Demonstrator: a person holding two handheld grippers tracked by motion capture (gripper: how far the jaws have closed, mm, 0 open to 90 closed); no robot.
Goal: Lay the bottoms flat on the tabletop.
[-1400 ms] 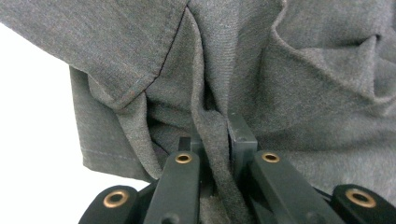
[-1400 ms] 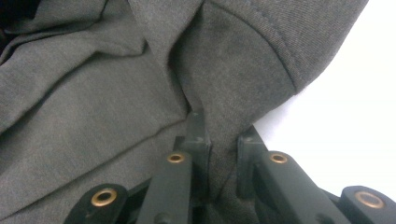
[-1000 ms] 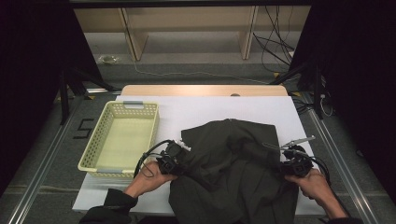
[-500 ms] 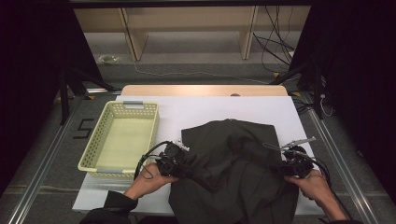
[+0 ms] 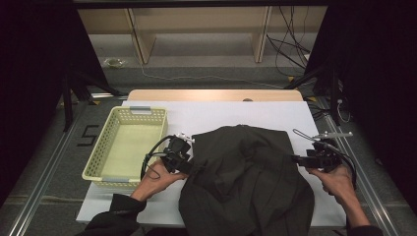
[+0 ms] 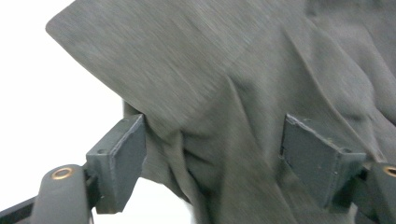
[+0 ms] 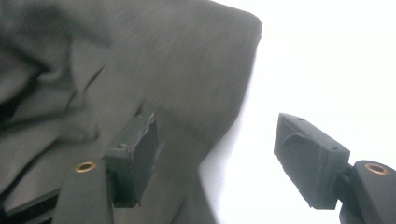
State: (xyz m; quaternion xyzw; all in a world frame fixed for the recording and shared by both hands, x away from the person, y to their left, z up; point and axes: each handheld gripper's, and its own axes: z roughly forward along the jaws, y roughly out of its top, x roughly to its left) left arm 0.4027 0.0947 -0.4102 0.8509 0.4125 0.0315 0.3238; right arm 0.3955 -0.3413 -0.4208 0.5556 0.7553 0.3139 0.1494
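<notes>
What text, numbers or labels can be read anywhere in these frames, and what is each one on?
"5": a dark digit marked on the grey floor left of the table, beside the yellow basket.
The dark garment, the basket and both grippers carry no readable text or labels.

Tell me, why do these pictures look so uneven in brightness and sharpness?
High view: dim, both sides black, the dark garment showing few folds. Left gripper view: the white table is blown out and the cloth weave slightly smeared. Right gripper view: the same glare, and the cloth looks soft.
</notes>
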